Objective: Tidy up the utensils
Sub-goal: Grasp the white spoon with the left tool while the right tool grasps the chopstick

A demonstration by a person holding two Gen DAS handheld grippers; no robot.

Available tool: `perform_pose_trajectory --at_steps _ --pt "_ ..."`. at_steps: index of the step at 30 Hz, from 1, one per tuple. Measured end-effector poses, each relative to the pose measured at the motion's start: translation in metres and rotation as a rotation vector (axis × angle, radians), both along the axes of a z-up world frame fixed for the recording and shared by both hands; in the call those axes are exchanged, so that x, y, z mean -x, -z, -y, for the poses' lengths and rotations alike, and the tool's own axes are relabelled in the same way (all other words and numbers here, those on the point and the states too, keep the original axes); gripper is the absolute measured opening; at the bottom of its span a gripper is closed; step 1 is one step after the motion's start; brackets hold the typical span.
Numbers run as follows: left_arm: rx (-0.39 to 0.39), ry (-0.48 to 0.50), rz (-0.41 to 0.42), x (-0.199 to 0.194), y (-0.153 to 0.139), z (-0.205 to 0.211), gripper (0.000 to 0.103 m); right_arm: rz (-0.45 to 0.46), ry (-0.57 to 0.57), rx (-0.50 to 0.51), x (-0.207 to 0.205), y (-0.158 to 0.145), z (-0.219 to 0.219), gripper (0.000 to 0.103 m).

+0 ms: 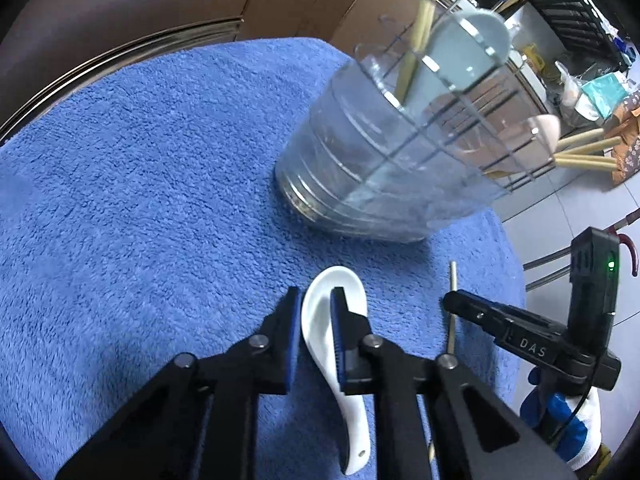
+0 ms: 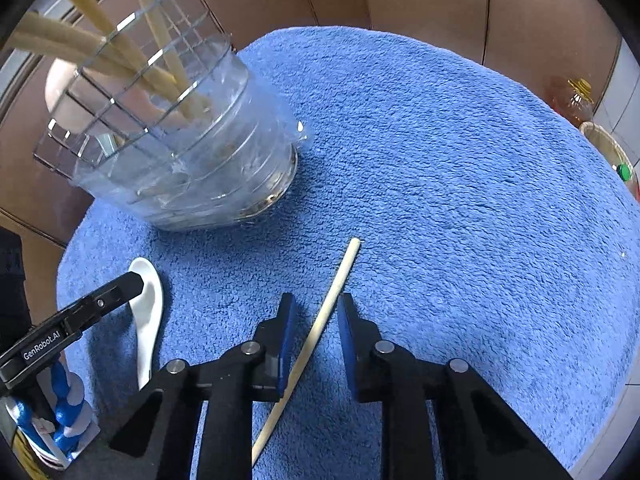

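The left gripper (image 1: 316, 312) pinches the white ceramic spoon (image 1: 344, 380); the right gripper's (image 2: 314, 320) narrowed jaws straddle the chopstick (image 2: 316, 336) without touching it

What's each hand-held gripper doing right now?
Left hand-held gripper: closed on the white spoon.
Right hand-held gripper: open, chopstick between its jaws, not gripped.

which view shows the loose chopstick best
The right wrist view: the chopstick lies nearly whole on the blue towel. The left wrist view shows only a thin sliver, crossed by the right gripper.
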State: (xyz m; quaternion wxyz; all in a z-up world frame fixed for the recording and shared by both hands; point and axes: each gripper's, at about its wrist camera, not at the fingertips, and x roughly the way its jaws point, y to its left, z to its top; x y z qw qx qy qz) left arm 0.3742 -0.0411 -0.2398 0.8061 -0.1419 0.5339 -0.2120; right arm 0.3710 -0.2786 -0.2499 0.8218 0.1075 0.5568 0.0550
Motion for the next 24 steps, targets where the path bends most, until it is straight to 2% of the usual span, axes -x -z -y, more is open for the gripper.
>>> perform_pose_trajectory --at_steps 6,11,16,24 --pt "-0.032 0.025 0.013 0.002 0.004 0.013 0.007 0.005 -0.006 0.034 0.000 0.002 -0.007 0.014" --pt "-0.031 0.015 0.038 0.011 0.002 0.019 0.004 0.039 0.011 -0.013 0.009 0.002 -0.002 0.011" --pt "-0.025 -0.025 0.060 0.023 -0.001 0.016 0.004 0.125 -0.001 -0.016 0.034 -0.018 0.004 0.006" --pt "-0.036 -0.070 0.108 0.048 -0.018 0.018 0.004 0.282 -0.033 0.020 0.085 -0.057 -0.009 0.006"
